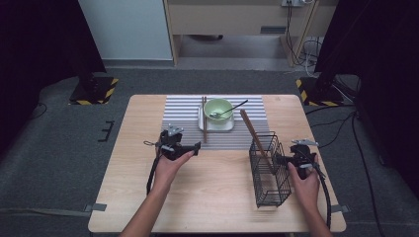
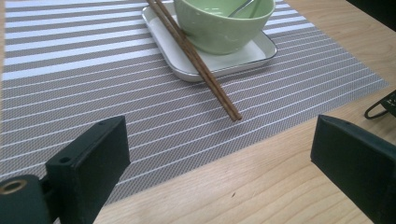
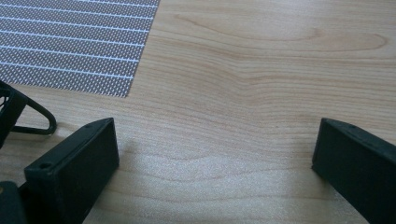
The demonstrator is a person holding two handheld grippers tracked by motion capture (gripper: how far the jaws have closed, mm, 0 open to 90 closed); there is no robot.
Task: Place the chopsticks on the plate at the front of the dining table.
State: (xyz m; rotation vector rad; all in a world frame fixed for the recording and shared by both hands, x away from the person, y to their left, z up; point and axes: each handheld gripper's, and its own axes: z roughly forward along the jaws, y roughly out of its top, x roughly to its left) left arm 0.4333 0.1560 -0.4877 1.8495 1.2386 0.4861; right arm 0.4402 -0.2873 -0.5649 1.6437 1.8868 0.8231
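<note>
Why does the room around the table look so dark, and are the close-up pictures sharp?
High view: the light falls on the table while black curtains at both sides stay dark, and the whole picture is soft. Left gripper view: the chopsticks and green bowl are fairly crisp, with a glint on the bowl's glaze. Right gripper view: the wood grain is sharp, and the black fingers cast soft shadows.

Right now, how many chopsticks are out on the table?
3. Two lie side by side with their far ends on the white tray's edge and tips on the striped mat. One stands tilted in the wire basket. More may be hidden in it.
</note>
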